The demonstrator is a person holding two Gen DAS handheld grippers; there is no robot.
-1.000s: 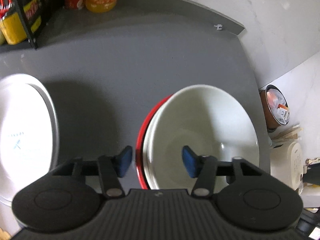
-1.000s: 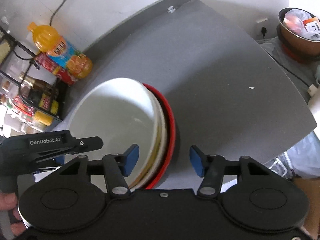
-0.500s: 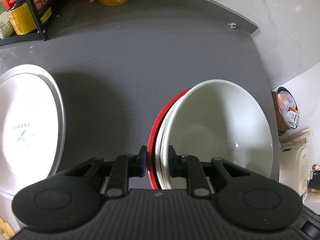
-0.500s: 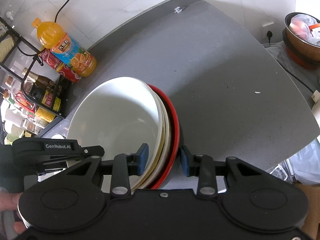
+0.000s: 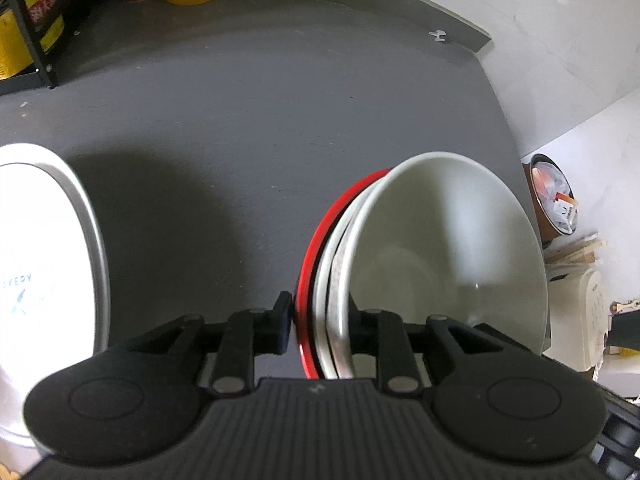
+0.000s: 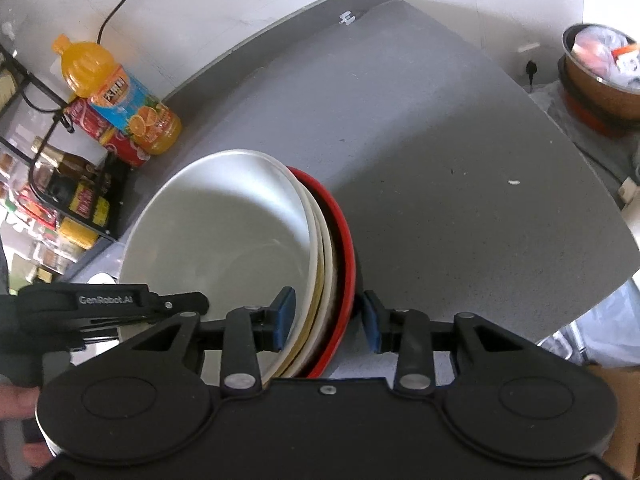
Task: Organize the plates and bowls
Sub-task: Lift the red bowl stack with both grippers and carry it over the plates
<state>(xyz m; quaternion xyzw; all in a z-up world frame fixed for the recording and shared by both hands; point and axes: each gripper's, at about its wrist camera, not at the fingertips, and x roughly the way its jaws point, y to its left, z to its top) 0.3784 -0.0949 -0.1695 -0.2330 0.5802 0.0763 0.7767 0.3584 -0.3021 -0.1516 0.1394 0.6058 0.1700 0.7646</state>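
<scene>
The bowl stack (image 5: 440,264) sits on the grey counter (image 5: 280,120) and serves as the landmark: a white bowl (image 6: 224,240) nests on top, paler rims lie under it, and a red bowl (image 6: 340,232) is at the bottom. The left gripper (image 5: 318,318) grips the stack's rim on one side; its jaws are clamped on it, one blue pad outside against the red edge, the other finger inside the white bowl. The right gripper (image 6: 326,320) straddles the opposite rim; its inner pad touches the inside of the white bowl, while the outer pad stands just beside the red edge with a slim gap showing, so whether it is fully clamped I cannot tell. In the right view the left gripper's black body (image 6: 104,304) reaches in across the stack's far side. Left of the stack, well apart in the left view, lies a white plate (image 5: 44,280) with faint blue print; beyond the stack, at the counter's back, stand an orange juice bottle (image 6: 116,96) and a red can (image 6: 108,132), beside a black wire rack (image 6: 60,184) of bottles; to the right of the stack, off the counter, sits a copper-coloured pot (image 6: 600,76) holding wrappers.
</scene>
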